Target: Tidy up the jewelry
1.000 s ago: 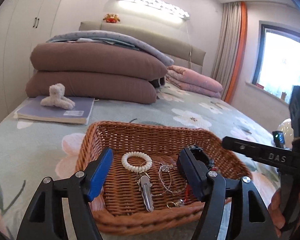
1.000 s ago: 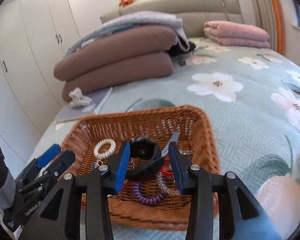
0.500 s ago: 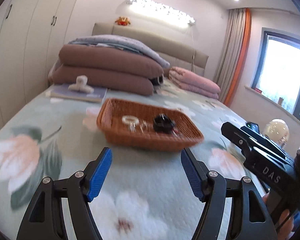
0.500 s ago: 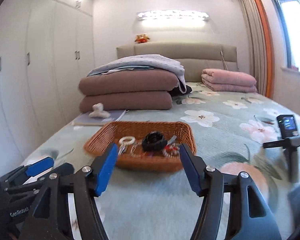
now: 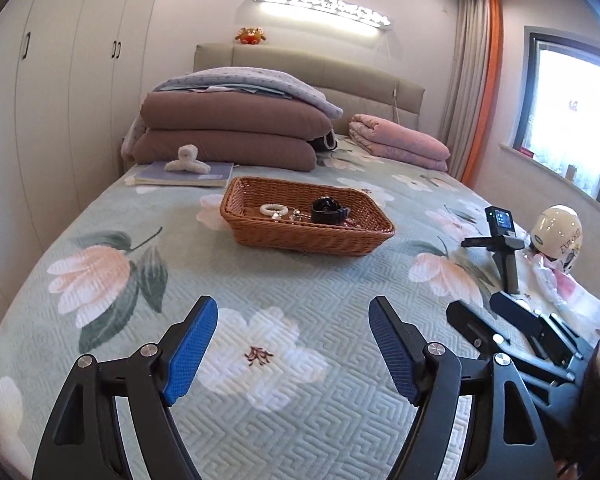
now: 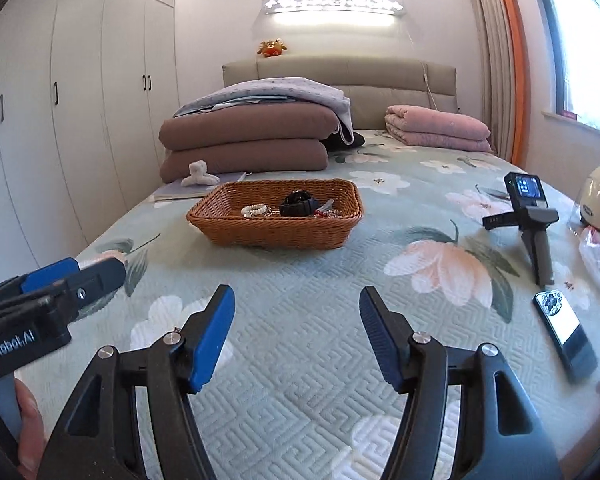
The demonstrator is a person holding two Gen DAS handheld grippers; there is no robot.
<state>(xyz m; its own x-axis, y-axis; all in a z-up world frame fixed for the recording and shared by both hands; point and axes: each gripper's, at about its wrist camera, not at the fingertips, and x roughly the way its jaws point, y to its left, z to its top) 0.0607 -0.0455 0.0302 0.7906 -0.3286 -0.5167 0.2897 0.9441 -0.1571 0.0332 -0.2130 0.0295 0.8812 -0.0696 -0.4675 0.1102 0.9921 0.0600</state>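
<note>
While the jewelry sits gathered in the basket (image 5: 308, 236), you have little left to carry: a white bead bracelet (image 5: 273, 210) lies toward the basket's left, a black watch (image 5: 329, 210) coiled toward its right, and small silver and red pieces between and beside them, too small to name. In the right view the same basket (image 6: 276, 232) shows the bracelet (image 6: 256, 210) left of the watch (image 6: 300, 204).

Relative to the basket, both your tools are well back toward the foot of the bed (image 5: 300, 300). Your left gripper (image 5: 292, 344) has its fingers (image 5: 190, 346) spread wide with nothing between them, and the basket lies straight ahead along its line, a touch right of center. Your right gripper (image 6: 296, 334) is likewise spread and empty, with the basket ahead and slightly left. The basket's long axis runs across both views, so either hand meets a long side first. Neither looks clearly nearer; I judge the left better lined up for the bracelet, the right for the watch.

Nothing loose shows on the quilt near the basket, so the sorting looks close to done.

Right of the basket stand a small camera on a tripod (image 6: 530, 216), a helmet (image 5: 556, 236) and a phone (image 6: 566, 330); behind the basket, a book (image 5: 186, 174) with a hair claw (image 5: 186, 162) and folded bedding (image 5: 232, 136).
</note>
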